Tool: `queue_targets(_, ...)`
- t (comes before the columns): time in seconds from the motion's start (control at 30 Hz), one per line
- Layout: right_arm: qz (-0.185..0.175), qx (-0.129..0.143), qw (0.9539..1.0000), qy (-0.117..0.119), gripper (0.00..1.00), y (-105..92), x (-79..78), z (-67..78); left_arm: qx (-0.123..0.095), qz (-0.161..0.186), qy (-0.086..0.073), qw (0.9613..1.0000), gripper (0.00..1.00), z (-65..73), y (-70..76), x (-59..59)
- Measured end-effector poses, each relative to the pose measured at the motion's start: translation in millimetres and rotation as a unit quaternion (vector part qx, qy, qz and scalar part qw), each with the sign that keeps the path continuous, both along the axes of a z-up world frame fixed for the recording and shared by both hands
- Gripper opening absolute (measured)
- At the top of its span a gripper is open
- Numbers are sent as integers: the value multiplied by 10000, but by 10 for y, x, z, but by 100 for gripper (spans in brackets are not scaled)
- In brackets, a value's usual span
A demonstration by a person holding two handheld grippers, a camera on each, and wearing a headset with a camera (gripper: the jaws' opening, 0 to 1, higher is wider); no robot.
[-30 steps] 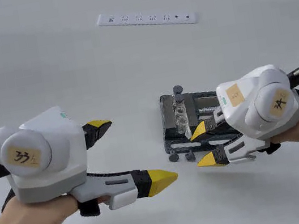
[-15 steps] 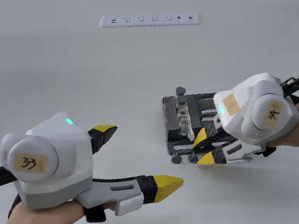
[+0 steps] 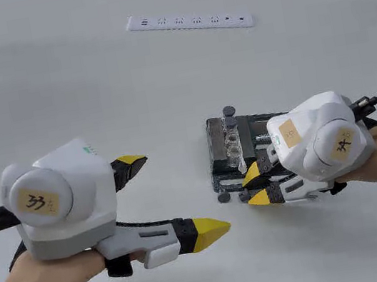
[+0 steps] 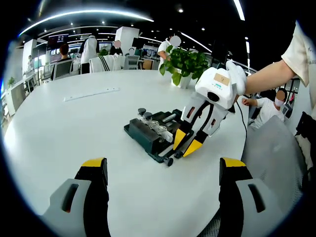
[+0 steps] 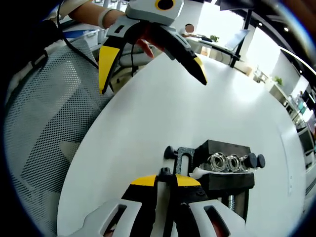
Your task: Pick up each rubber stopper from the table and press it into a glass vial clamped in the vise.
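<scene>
A black vise (image 3: 211,137) holds a row of glass vials (image 3: 233,149). The two far vials carry dark stoppers (image 3: 229,113); the two near ones (image 5: 224,161) stand unplugged. My right gripper (image 3: 255,185) is low at the vise's near end, jaws almost together. In the right gripper view a small dark rubber stopper (image 5: 164,172) sits pinched between its yellow tips (image 5: 165,180). A second loose stopper (image 3: 223,197) lies on the table by the vise's corner (image 5: 169,151). My left gripper (image 3: 173,198) hovers far to the left, open and holding nothing.
A white power strip (image 3: 189,22) lies at the far side of the round white table. The table's near edge runs just below the left gripper. A grey mesh chair (image 5: 44,123) stands beyond that edge. A potted plant (image 4: 185,61) stands past the table.
The right gripper's jaws have narrowed from wide apart to nearly together, down at the stoppers beside the vise. The left gripper has barely moved.
</scene>
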State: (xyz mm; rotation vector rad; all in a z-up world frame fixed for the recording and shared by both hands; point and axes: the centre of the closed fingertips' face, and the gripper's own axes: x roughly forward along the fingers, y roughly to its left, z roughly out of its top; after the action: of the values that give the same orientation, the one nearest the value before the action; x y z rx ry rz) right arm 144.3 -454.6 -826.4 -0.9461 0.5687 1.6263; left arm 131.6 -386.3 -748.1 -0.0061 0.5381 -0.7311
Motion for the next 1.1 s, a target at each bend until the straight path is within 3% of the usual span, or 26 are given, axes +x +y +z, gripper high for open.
queue_targets(0.4,-233,82,9996,154,7,-9,-3,73,19,-154,-12,9999,92,-9,-62,-2)
queue_targets(0.67,-553,-82,9980,278,7,-168,10,231,280,-567,-141,9979,87,-29,-199,14)
queue_targets(0.87,-612,-402,9969,297,7,-350,-42,382,558,-1048,-310,9924,79,1,-431,-6)
queue_targets(1.1,-529,-599,9963,300,7,-441,-123,551,622,-1493,-383,9861,65,15,-734,-40)
